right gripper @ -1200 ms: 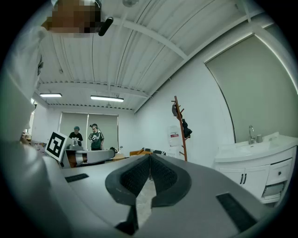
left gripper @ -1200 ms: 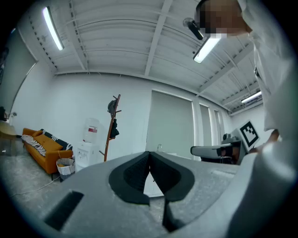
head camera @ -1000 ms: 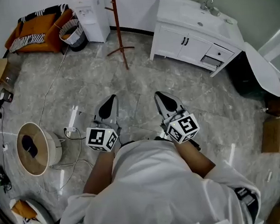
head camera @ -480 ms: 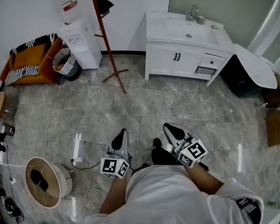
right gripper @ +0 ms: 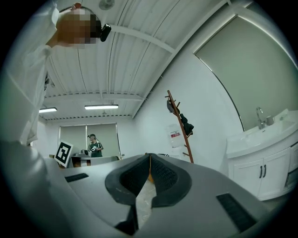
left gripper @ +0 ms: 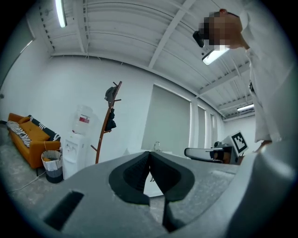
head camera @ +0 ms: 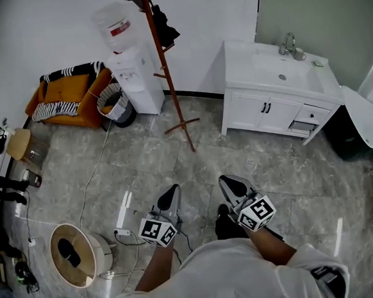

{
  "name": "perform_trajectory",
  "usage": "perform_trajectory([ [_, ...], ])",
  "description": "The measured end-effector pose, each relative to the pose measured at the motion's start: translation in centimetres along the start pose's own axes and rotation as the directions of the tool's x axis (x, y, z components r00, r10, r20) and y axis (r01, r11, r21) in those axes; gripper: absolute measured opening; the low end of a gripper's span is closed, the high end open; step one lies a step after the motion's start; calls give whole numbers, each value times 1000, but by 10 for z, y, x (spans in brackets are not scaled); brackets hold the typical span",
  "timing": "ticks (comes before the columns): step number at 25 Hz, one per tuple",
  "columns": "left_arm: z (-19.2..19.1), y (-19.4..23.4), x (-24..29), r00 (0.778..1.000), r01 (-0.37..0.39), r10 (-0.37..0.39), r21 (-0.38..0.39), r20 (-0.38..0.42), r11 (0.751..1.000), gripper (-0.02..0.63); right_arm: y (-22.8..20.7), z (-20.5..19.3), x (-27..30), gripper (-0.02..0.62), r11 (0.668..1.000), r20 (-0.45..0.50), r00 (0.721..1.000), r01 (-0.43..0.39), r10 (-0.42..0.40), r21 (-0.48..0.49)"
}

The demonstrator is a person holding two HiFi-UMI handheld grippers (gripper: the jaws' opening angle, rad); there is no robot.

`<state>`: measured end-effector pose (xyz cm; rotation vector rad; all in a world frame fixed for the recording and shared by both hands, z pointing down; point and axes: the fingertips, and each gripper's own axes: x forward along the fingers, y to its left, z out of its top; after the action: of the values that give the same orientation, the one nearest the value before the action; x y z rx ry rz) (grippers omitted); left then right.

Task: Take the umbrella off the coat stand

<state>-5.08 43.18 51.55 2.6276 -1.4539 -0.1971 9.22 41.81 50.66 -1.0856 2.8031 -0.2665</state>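
Change vs. one second ago, head view: the coat stand (head camera: 169,76) sits lower in the frame and much more of its pole shows. The umbrella (head camera: 165,30) was cut off at the top edge a second ago. Half a second ago it was just entering, and it is now fully in view. Both tools appear lower in the frame and smaller than before, still side by side in front of the person. The water dispenser (head camera: 131,69) and the orange sofa (head camera: 66,91) have also slid further into the picture.

Left tool (head camera: 173,190): clenched, pads meeting at the tips, nothing between them. Right tool (head camera: 228,184): the same, clenched and empty.

Umbrella relative to the tools: well apart from both, no contact. It hangs high on the stand, across open floor (head camera: 251,153) ahead of the tools. In the left gripper view it lies up and to the left of the closed tips. In the right gripper view it lies up and to the right of them.

Umbrella appearance: dark, folded into a short, compact bundle. It hangs close against the reddish-brown pole from a peg in the upper part of the stand. Another item sits at the pole's very top, too small to identify.
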Motion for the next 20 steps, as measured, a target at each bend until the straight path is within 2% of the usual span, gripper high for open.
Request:
perform_trajectory([
  [3,13,25,42,1000,-10,11,22,-5,1000,14,-30,19,40,15,999,15,999,-36,36,-17],
  [12,54,87,157,998,-34,32,31,51,999,14,-132,68,128,15,993,32,994,-105,107,-63],
  [20,68,158,215,997,-62,62,10,46,998,14,-183,61,202,15,993,-6,993,-121,121,-18],
])
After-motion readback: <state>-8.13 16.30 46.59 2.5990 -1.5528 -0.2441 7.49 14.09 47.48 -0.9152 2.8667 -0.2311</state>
